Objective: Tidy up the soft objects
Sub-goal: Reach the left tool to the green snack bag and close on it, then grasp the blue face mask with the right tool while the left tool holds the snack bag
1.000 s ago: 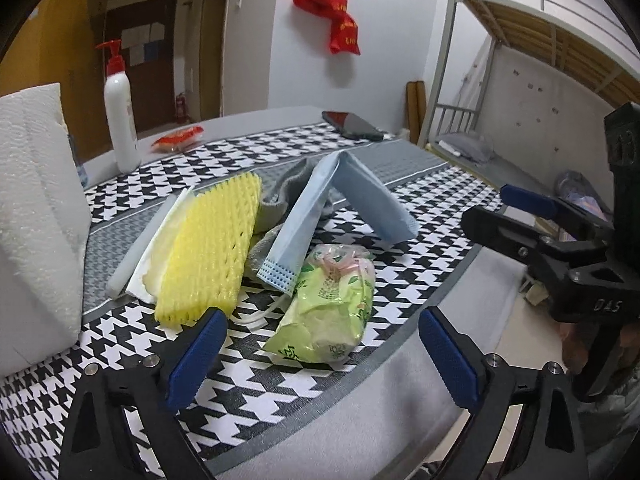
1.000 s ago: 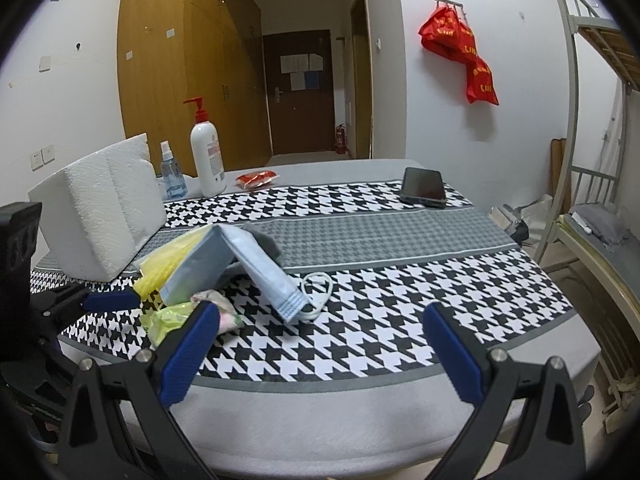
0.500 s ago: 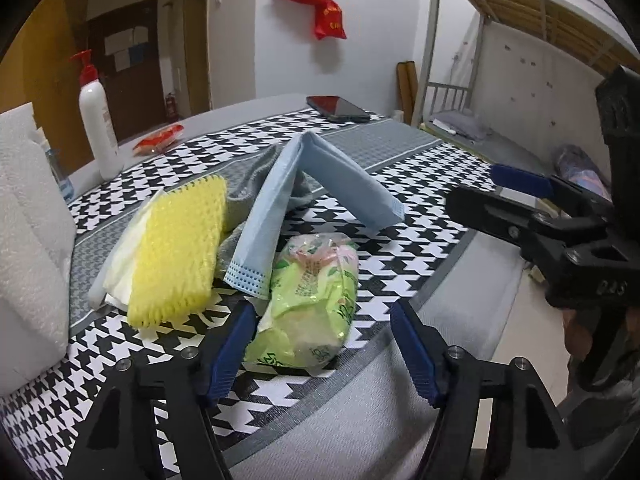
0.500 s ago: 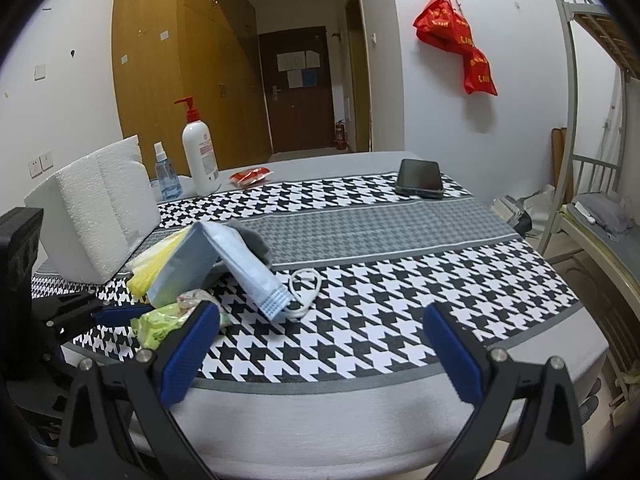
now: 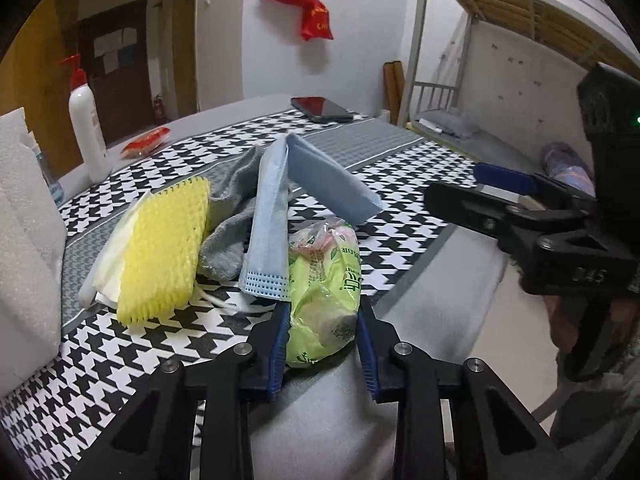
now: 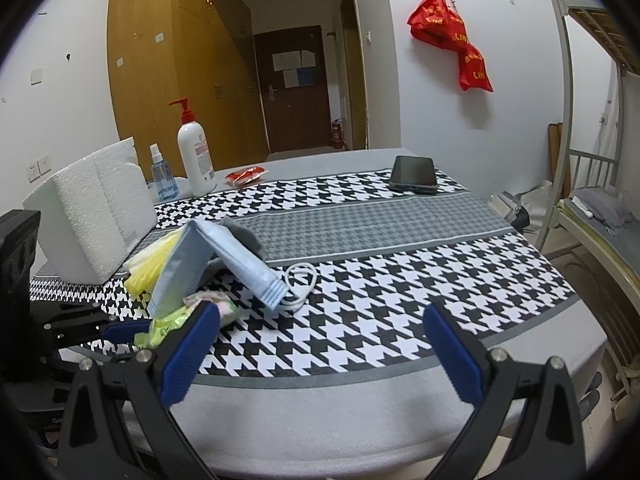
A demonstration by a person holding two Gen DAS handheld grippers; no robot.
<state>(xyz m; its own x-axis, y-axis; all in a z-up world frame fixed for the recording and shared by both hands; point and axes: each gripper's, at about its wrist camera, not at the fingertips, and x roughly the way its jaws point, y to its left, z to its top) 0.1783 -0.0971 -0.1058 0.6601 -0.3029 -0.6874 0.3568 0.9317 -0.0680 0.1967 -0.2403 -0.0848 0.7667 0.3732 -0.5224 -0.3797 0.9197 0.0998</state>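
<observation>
A pile of soft things lies on the houndstooth tablecloth [image 5: 400, 232]: a green tissue pack [image 5: 324, 292], a folded blue face mask [image 5: 276, 216], a grey cloth [image 5: 232, 220] and a yellow foam net [image 5: 168, 248]. My left gripper [image 5: 323, 340] is shut on the near end of the tissue pack. My right gripper [image 6: 320, 348] is open and empty above the table's near edge, right of the pile; the mask [image 6: 224, 260] and the pack [image 6: 168, 324] show at its left.
A white foam block [image 6: 92, 208] stands at the left. A pump bottle [image 6: 194, 152], a small spray bottle [image 6: 162, 176], a red packet [image 6: 244, 176] and a phone [image 6: 414, 174] sit at the far side. A bunk bed [image 6: 592, 200] is on the right.
My left gripper moved forward and closed from wide open onto the tissue pack. My right gripper stayed open and shifted little.
</observation>
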